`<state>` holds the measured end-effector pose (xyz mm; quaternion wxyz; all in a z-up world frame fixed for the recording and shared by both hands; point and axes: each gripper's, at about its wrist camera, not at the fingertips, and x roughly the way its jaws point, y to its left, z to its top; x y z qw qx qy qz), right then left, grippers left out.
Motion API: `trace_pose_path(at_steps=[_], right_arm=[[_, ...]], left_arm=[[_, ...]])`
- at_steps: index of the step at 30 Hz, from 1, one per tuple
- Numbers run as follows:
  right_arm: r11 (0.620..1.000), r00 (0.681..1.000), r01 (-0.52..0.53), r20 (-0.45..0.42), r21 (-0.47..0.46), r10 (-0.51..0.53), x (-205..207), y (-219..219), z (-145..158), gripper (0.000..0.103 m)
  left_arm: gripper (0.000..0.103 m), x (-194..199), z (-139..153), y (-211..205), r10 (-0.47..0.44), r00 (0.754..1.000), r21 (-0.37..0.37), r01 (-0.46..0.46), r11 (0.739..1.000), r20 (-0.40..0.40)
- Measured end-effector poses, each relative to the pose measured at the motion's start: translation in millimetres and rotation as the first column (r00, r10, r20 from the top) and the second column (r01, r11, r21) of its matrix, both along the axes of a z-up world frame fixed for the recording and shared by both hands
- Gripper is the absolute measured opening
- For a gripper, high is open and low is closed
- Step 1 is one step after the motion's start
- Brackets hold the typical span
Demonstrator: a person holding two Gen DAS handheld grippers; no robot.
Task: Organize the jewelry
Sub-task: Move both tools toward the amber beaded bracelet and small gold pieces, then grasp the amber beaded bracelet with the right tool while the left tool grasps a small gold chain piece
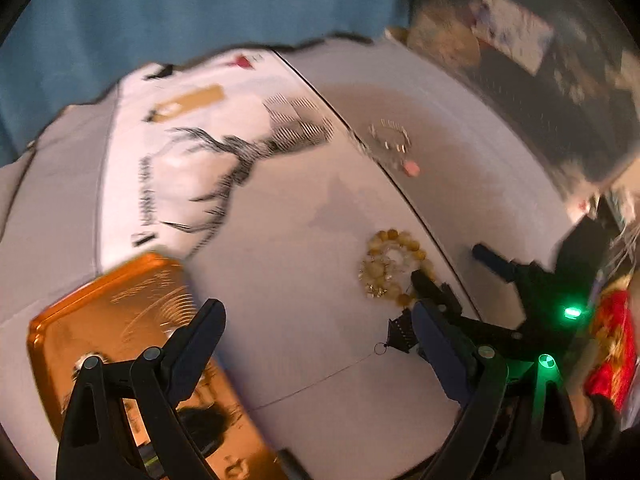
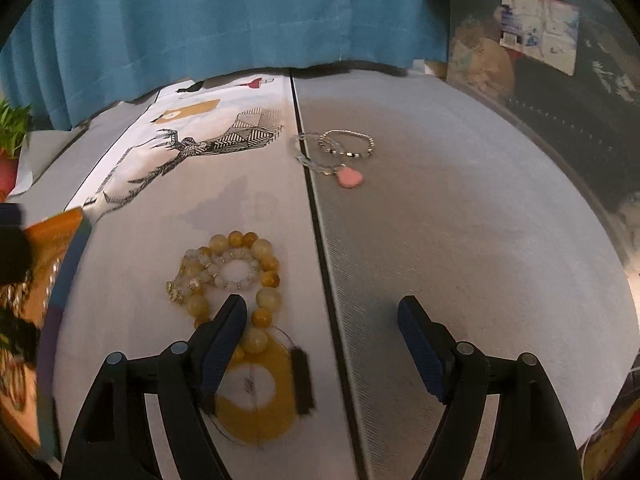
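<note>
Amber beads (image 2: 236, 276) lie heaped on the grey cloth (image 2: 440, 240), just ahead of the right gripper (image 2: 322, 312). Both grippers are held wide and empty; the left gripper (image 1: 316, 320) is near the orange tin (image 1: 100, 328). Pick-up is judged pending: a descent over 1 strand is needed.

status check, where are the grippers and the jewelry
Left gripper open, empty, by orange tin. Right gripper open, empty, over yellow bead bracelets. Thin bracelets farther back, untouched. Nothing blocking.

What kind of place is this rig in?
Probably a lived-in home room: a pleated blue curtain hangs behind the grey fabric surface, with a deer-print white cloth and a potted green plant.
</note>
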<state>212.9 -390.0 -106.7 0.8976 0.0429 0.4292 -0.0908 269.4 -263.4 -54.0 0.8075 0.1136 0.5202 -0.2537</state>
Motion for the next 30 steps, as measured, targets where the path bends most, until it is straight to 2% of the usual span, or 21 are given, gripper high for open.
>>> trace_pose_path(at_steps=[3,5,12,15,17,19,20,21,22,24,26,30], right_arm=[[1.000,1.000,-0.013,0.006,0.001,0.013,-2.0,-2.7,0.3,0.079],[1.000,1.000,-0.021,0.009,0.002,0.021,-2.6,-3.4,0.2,0.079],[0.999,0.999,-0.035,0.011,0.003,0.035,-0.4,-5.7,-0.6,0.080],[0.999,0.999,-0.034,0.011,0.001,0.034,-0.4,-5.6,-1.1,0.080],[0.999,0.999,-0.034,0.011,0.001,0.034,-0.5,-5.6,-1.2,0.080],[0.999,0.999,-0.033,0.010,0.002,0.033,-0.1,-6.0,-1.4,0.080],[0.999,0.999,-0.041,0.011,-0.016,0.041,-0.3,-4.0,-1.3,0.081],[0.999,0.999,-0.041,0.011,-0.023,0.042,-0.1,-3.0,-1.0,0.081],[0.999,0.999,-0.037,0.010,-0.012,0.037,0.5,-4.6,-1.2,0.081],[0.999,0.999,-0.034,0.009,0.003,0.034,1.2,-7.3,-1.9,0.081],[0.999,0.999,-0.033,0.009,0.004,0.033,1.5,-7.4,-2.1,0.081],[0.999,0.999,-0.034,0.010,0.004,0.034,1.5,-6.7,-2.3,0.081]], left_arm=[[0.078,6.2,-16.1,-16.1,-0.036,0.999,0.062,0.036,0.997,-0.005],[0.075,10.0,-22.9,-20.2,-0.042,0.999,0.074,0.043,0.996,-0.017],[0.076,22.4,-45.7,-29.7,-0.074,0.996,0.107,0.078,0.991,-0.044],[0.078,25.6,-48.8,-28.1,-0.081,0.996,0.073,0.084,0.994,-0.043],[0.080,25.4,-49.0,-28.3,-0.089,0.995,0.080,0.092,0.993,-0.042],[0.080,22.3,-47.7,-30.6,-0.124,0.992,0.155,0.125,0.980,-0.016],[0.076,23.0,-47.5,-29.9,-0.123,0.992,0.190,0.122,0.974,-0.007],[0.077,24.9,-49.5,-29.4,-0.122,0.992,0.244,0.119,0.962,0.000],[0.077,25.2,-49.8,-28.0,-0.141,0.990,0.256,0.133,0.957,0.014],[0.077,27.6,-50.6,-24.2,-0.138,0.990,0.252,0.132,0.958,0.003],[0.072,30.4,-49.4,-22.6,-0.134,0.991,0.230,0.134,0.964,-0.017],[0.072,31.4,-41.2,-24.8,-0.141,0.990,0.152,0.142,0.978,-0.017]])
